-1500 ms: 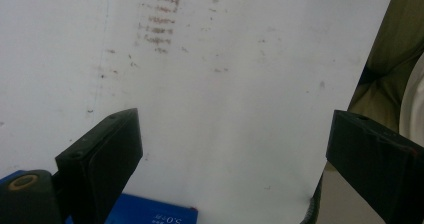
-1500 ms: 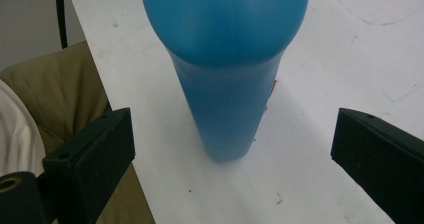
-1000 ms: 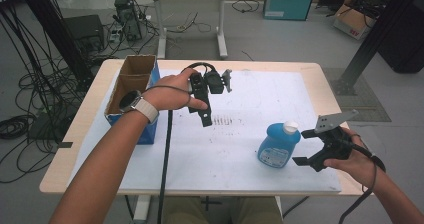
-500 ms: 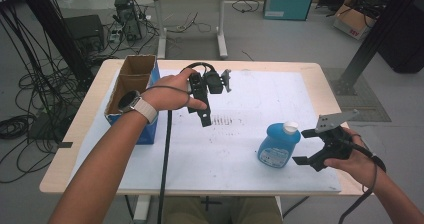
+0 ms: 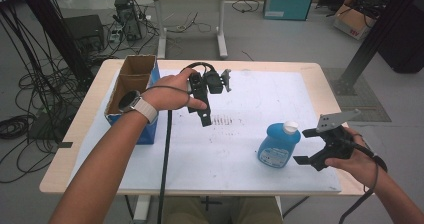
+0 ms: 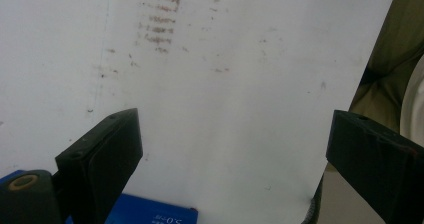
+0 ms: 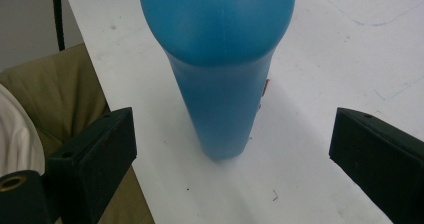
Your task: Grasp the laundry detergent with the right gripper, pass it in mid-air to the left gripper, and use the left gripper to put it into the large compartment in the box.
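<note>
Nothing has shifted noticeably since the earlier frames: both hands hold the same positions. Right gripper point(image 5: 306, 146) sits at the near right edge of the table point(image 5: 240, 171), jaws spread wide and empty, aimed at the blue bottle point(image 5: 278, 145). That bottle stands upright on the white sheet point(image 5: 260, 99), white cap point(image 5: 290, 128) on top, long axis vertical, just left of the jaws and apart from them. From the right gripper view, the bottle point(image 7: 220, 69) is centred in the gap. Left gripper point(image 5: 202, 101) hovers well apart near the cardboard box point(image 5: 131, 91), jaws also spread, holding nothing. Judgement: the right hand is nearer; a short leftward advance should bracket the bottle.
</note>
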Tool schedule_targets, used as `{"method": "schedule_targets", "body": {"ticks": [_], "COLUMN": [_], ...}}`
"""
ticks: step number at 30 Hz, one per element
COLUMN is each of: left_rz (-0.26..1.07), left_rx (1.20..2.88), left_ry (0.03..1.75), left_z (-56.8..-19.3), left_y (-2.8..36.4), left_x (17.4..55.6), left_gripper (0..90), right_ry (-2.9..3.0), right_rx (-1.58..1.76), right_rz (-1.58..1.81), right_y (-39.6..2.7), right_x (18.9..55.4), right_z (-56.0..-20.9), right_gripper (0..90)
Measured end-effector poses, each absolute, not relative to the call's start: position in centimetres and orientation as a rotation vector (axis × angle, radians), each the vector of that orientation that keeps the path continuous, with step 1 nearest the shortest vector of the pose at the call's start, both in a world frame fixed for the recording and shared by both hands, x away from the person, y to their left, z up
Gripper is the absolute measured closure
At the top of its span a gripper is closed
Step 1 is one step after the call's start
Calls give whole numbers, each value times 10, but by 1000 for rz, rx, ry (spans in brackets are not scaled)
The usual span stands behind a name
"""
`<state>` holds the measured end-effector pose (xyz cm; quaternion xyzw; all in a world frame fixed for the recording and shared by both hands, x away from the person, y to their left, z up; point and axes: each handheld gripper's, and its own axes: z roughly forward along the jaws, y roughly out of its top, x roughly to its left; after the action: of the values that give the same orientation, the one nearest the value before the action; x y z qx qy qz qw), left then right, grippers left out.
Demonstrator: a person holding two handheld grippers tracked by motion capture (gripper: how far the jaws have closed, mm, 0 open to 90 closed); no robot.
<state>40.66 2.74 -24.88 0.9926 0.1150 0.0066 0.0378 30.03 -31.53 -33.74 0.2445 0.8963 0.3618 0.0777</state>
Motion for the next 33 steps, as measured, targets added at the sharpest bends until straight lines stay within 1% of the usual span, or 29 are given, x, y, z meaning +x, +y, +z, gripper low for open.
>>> {"method": "schedule_targets", "body": {"ticks": [33], "left_rz": [17], "left_rx": [3042], "left_ry": [360], "left_z": [-249], "left_y": [29], "left_x": [408], "left_gripper": [82], "right_ry": [2677], "right_rx": [733], "right_rz": [1093], "right_y": [-316], "right_x": [301], "right_z": [-337], "right_gripper": [54]}}
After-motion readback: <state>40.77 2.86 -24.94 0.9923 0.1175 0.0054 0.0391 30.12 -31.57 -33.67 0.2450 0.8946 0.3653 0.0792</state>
